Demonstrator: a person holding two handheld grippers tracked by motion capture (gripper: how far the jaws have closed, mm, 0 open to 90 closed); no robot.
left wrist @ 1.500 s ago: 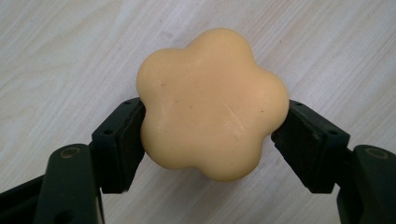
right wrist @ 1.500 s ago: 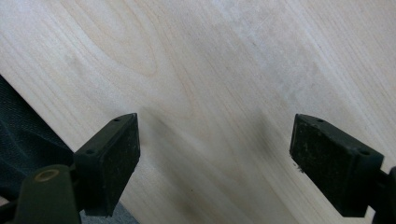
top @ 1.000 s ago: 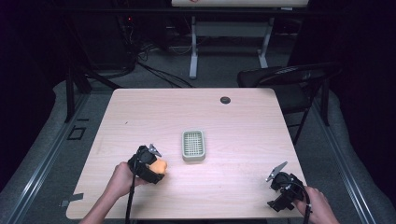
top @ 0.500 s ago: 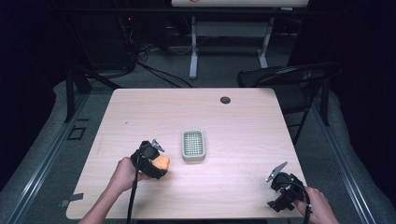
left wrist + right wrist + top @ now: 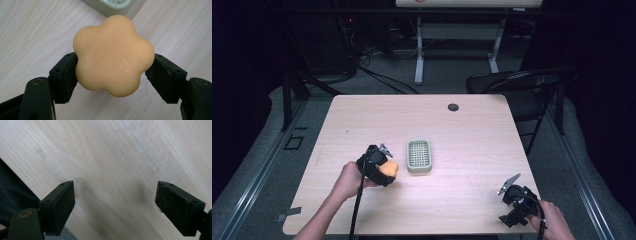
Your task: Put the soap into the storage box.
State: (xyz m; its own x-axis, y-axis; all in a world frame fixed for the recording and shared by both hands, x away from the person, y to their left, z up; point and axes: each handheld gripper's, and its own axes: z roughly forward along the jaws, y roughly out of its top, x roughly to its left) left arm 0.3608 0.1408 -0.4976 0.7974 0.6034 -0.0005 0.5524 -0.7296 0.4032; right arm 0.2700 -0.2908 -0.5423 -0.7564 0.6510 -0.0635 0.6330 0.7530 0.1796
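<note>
Two grippers are over the wooden table. The left gripper has its jaws closed on an orange flower-shaped soap, one pad pressing each side of it. Compared with one second ago, this gripper and the soap have moved to the right, toward the pale green soap dish. Now the soap is just beside the left edge of the dish, not touching it as far as I can see. In the left gripper view a corner of the dish appears right behind the soap. The right gripper stays at the near right corner of the table, in the same place as before. Its jaws are wide open with bare wood between them, holding nothing.
</note>
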